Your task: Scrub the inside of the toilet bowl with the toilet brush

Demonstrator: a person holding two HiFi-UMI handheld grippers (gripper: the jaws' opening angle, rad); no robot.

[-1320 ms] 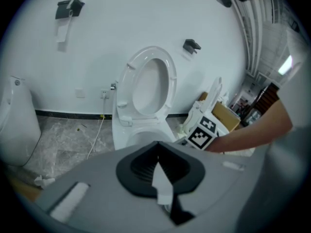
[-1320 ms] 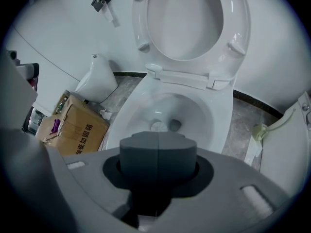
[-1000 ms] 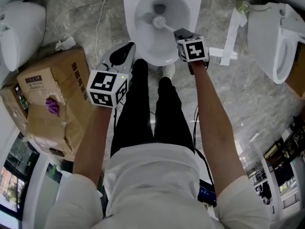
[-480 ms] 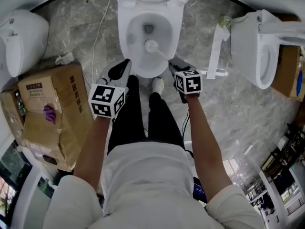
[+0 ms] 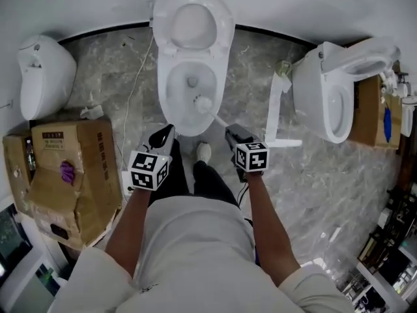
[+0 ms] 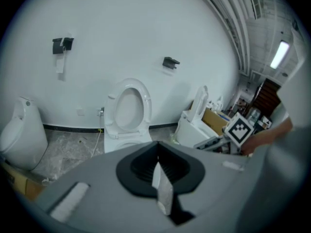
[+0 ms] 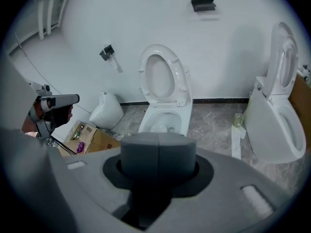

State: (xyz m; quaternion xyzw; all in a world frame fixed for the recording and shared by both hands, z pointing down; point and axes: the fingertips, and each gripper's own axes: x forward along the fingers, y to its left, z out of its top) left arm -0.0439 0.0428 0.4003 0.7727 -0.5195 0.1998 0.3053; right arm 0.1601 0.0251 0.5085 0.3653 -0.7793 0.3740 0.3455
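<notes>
The white toilet bowl (image 5: 174,103) stands at the top centre of the head view, its seat and lid (image 5: 193,23) raised. The toilet brush head (image 5: 203,103) rests inside the bowl against its near right wall. Its thin handle (image 5: 219,119) runs back to my right gripper (image 5: 233,137), which is shut on it. In the right gripper view the jaws (image 7: 158,152) are closed, and the bowl (image 7: 167,114) lies beyond them. My left gripper (image 5: 164,137) hangs shut and empty just left of the bowl's front; its own view (image 6: 158,171) looks at the raised seat (image 6: 127,106).
A second toilet (image 5: 329,90) stands at the right, with a white upright stand (image 5: 277,113) between the two. A white urinal-like fixture (image 5: 42,77) and a torn cardboard box (image 5: 65,175) sit at the left. A white cable (image 5: 133,90) trails over the marble floor. My shoe (image 5: 203,152) is at the bowl's foot.
The head view has pulled back from the toilet. Both grippers have drawn back toward me, and the brush head has slid from the bowl's middle toward its near right side.
</notes>
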